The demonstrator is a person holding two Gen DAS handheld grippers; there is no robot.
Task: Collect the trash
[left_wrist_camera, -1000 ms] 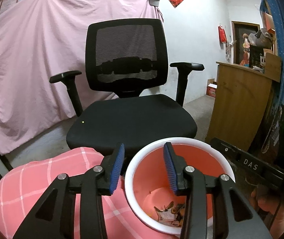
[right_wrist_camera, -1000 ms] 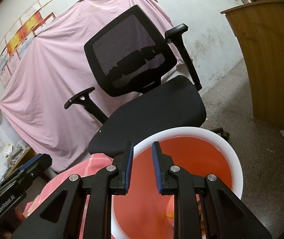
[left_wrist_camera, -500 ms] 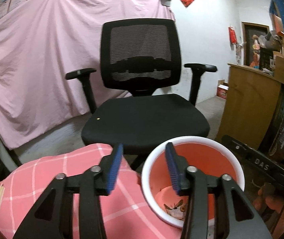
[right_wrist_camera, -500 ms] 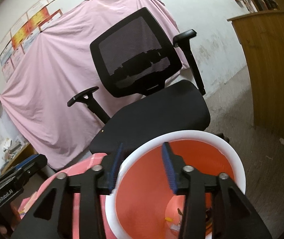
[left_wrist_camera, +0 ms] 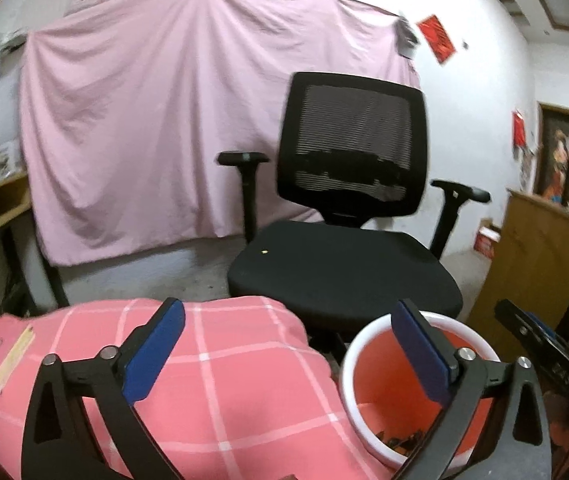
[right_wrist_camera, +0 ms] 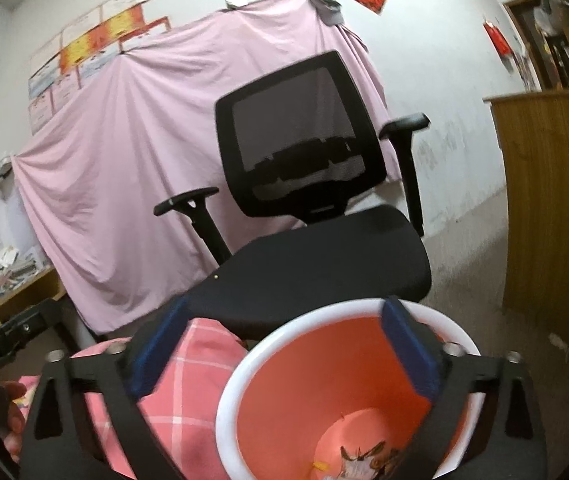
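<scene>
Orange bin [right_wrist_camera: 336, 396] with white rim, low in both views beside the pink checked cloth [left_wrist_camera: 212, 380], a small heap of wrappers [right_wrist_camera: 364, 454] lying at its bottom. In front of the black office chair [left_wrist_camera: 348, 256], near the wooden cabinet [right_wrist_camera: 548, 200].

Right hand-held gripper [right_wrist_camera: 284, 344] opening, jaws now spread wide with one blue pad over the bin's mouth and the other over the cloth; nothing between them. Left hand-held gripper [left_wrist_camera: 288, 352] likewise opening to full spread, one pad above the cloth, the other at the bin's near rim; empty too.

Judged from that: both loads let go, trash already inside, drop step done. Likely next a swing away to look for more litter; a yellowish slip [left_wrist_camera: 14, 354] on the cloth at far left may be a candidate, though too unclear to be sure.

Against a second ago: right jaws nearly closed then, left about a third open; now both wide. Chair shifted toward the right in the left view, bin pushed toward the lower right corner, more cloth showing. Slight blur throughout.
</scene>
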